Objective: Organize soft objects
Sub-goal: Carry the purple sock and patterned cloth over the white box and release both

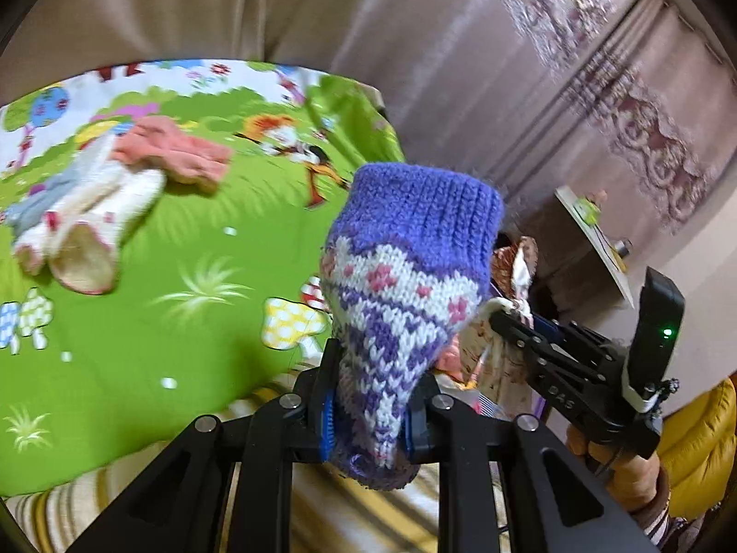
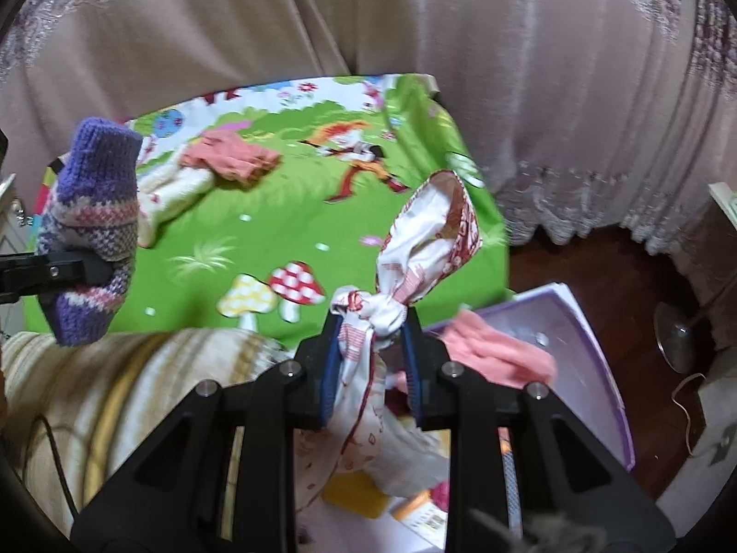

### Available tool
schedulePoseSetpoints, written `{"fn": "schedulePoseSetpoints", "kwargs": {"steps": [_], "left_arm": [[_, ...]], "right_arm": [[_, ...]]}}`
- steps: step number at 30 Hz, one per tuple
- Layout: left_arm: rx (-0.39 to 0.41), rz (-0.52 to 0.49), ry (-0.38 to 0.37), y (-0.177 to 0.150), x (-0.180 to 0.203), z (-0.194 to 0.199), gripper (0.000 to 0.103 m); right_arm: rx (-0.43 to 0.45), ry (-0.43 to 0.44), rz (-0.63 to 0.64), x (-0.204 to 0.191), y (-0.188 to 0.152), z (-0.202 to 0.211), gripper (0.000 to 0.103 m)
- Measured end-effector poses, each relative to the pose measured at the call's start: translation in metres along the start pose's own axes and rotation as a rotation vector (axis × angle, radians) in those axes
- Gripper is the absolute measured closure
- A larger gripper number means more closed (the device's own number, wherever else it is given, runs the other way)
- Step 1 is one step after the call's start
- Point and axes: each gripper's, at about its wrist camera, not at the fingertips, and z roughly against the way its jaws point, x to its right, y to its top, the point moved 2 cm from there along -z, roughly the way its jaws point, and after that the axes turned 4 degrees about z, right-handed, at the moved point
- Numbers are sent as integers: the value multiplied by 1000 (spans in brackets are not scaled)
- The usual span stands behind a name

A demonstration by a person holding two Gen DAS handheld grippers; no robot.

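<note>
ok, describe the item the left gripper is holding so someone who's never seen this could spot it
Start from the bright green cartoon sheet spread on the bed, then come to its near edge, where the left gripper is shut on a knitted sock held up in the air. It has a solid purple ribbed cuff over a white, purple and pink pattern; the cloth in the right gripper is a thin white and red print, knotted.

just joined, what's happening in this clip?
A person is sorting soft items with two handheld tongs. The left tongs are shut on a purple and white knitted sock, held in the air. The right tongs are shut on a knotted white and red patterned cloth. Pink and cream knitted pieces lie on the green cartoon-print mat; a lilac plastic bin sits below.
</note>
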Motion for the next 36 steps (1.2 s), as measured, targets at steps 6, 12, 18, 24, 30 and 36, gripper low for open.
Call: {"fn": "schedulePoseSetpoints", "kwargs": {"steps": [6,12,18,24,30,36], "left_arm": [[-44,-34,-27,-5,27,-22,81],[-104,-82,-45,-14,47,-44,81],[-146,-114,-59,-19,65,-63,81],[-188,-137,-75,-24,83,-80,81],[-218,-171,-79,-28,102,-96,81],[-238,-206,-81,-29,117,-109,81]], "right_arm": [[-34,-44,-40,26,-16,-2,75],[-65,-127,-69,47,-32,-2,75],[-96,-198,-108,72,-48,0,75],[-121,-255,-125,92,-59,3,75],[-125,-294,-145,111,-64,9,75],[-132,-320,-168,128,-69,14,75]]}}
